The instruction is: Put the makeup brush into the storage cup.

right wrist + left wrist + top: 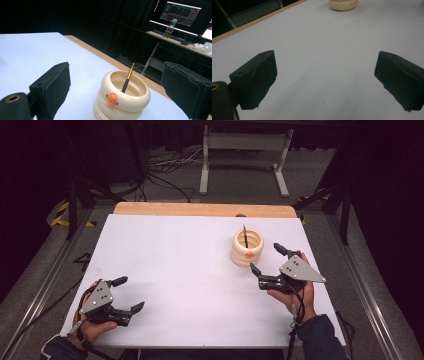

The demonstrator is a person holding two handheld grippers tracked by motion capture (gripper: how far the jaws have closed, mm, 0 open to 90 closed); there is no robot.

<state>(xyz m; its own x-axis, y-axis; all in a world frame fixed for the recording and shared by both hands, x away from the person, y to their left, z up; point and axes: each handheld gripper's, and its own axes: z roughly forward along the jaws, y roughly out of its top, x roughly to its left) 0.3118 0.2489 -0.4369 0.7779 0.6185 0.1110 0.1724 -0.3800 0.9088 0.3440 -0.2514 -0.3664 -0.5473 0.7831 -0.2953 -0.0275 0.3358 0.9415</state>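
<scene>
Your right gripper [270, 258], jaws spread wide, sits just beside the cream holder [247, 247] at the worktop's [190, 270] far right, where the brush [127, 79] leans; come in above the rim and pinch its handle squarely. Left gripper [125, 294] idles with jaws apart

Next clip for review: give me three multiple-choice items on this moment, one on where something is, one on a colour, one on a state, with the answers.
1. Where is the brush?
A. flat on the table
B. standing in the cream holder
C. between the left gripper's jaws

2. What colour is the knob on the holder's side?
A. orange
B. green
C. blue

3. How are the right gripper jaws?
A. shut on the brush
C. shut on nothing
B. open, near the holder

Answers: 1 B, the brush leans inside the holder's rim. 2 A, the knob shows orange in the right gripper view. 3 B, the jaws stand wide apart with nothing between them.
</scene>
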